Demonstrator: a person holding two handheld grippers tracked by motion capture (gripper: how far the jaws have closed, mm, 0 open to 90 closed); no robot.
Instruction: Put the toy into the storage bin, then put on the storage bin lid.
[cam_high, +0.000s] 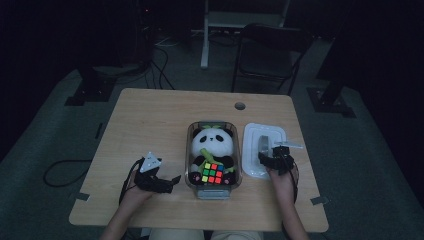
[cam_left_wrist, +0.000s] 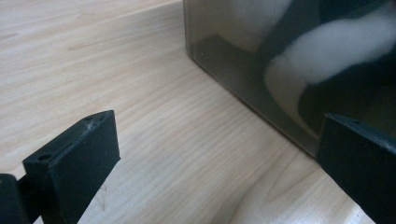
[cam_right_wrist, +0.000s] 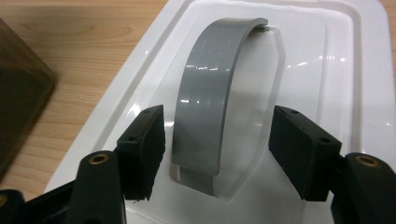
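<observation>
lid (cam_right_wrist: 327, 70): white, flat on the table (cam_high: 150, 120) just right of the box, set aside so the box stays open for filling.
handle (cam_right_wrist: 210, 98): grey arch on the lid, standing up between the right jaws.
right gripper (cam_right_wrist: 217, 154): jaws released, one each side of the handle, pads apart from it; probably lined up to lift the lid by it.
box (cam_high: 190, 172): clear, mid-table, uncovered.
panda (cam_high: 212, 142): plush, lying in the box.
cube (cam_high: 213, 173): coloured puzzle, resting on the panda's lower half.
left gripper (cam_left_wrist: 215, 163): jaws spread wide over bare wood, grasping nothing, near the box's left wall, likely ready to steady it.
</observation>
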